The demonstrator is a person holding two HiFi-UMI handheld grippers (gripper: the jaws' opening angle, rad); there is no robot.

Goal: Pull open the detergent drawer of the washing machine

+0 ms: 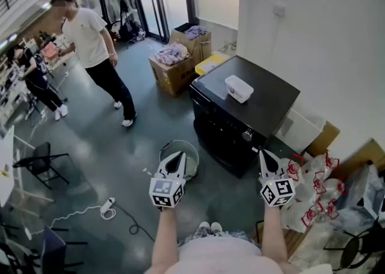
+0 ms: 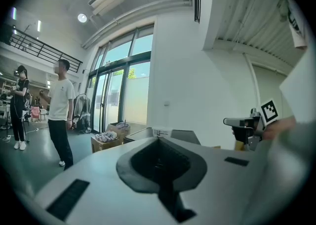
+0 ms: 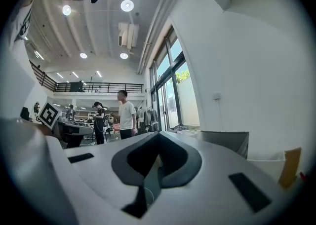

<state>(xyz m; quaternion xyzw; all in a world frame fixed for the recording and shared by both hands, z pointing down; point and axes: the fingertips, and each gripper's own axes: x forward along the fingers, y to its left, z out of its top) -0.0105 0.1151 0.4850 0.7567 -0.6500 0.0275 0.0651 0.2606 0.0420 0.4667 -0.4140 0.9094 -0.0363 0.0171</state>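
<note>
The black washing machine point(image 1: 274, 95) carries a white tub point(image 1: 239, 88), and I hold my left gripper point(image 1: 178, 155) and right gripper point(image 1: 263, 154) roughly level before it, both jaws pressed together, empty.

A black washing machine point(image 1: 271, 95), topped by a white box point(image 1: 239, 88), is set against the wall, with the left gripper point(image 1: 179, 154) and right gripper point(image 1: 263, 153) held short of it, jaws together.
</note>
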